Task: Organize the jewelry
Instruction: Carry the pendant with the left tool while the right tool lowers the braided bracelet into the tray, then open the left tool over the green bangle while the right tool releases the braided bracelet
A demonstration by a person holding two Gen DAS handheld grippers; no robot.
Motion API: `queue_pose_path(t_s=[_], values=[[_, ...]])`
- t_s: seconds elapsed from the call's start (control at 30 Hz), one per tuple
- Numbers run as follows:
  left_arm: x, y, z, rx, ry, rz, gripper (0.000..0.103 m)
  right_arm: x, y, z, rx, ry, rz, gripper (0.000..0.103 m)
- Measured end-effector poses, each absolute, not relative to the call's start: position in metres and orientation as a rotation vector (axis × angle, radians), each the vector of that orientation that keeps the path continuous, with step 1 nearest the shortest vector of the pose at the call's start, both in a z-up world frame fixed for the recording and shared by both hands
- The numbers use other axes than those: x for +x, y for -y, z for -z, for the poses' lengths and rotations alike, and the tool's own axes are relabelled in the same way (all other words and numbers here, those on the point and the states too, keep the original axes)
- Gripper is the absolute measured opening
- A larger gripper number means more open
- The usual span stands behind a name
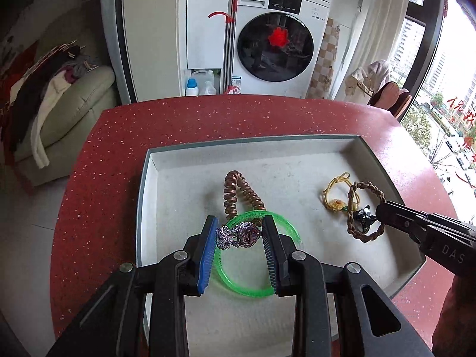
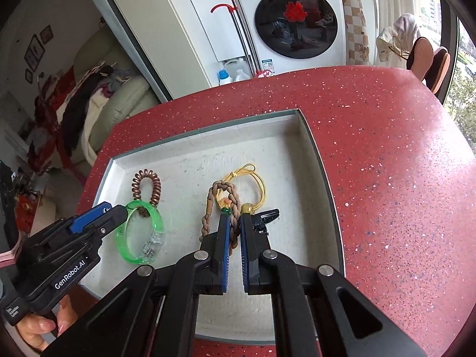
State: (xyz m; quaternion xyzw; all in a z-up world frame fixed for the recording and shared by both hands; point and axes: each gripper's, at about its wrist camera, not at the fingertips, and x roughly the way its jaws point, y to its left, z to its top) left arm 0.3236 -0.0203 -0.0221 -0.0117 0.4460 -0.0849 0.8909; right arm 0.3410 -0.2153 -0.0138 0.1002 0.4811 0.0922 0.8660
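Clearly both grippers are busy over the grey tray on the red speckled table. The left gripper has its pads clamped on a sparkly purple brooch, held just above the green bangle, which lies in the tray overlapping the copper coil hair tie. The right gripper has its jaws drawn close around the braided brown bracelet — the pads look to be pinching the braid, with a black clip beside the right pad and a yellow cord piece tangled under the braid. To do this step well, I would keep the brooch grip gentle but steady, since it is small and could twist out, and set it down on bare tray floor away from the bangle. The braid should be lifted slowly — the yellow cord may drag along.
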Motion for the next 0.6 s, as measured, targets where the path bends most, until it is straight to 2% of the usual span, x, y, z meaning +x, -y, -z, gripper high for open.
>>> queue_pose_path(t_s=[0.6], values=[[0.326,0.032,0.034,0.058,-0.914,0.132,0.05,0.343,0.207,0.033,0.158,-1.051,-0.181,0.008]])
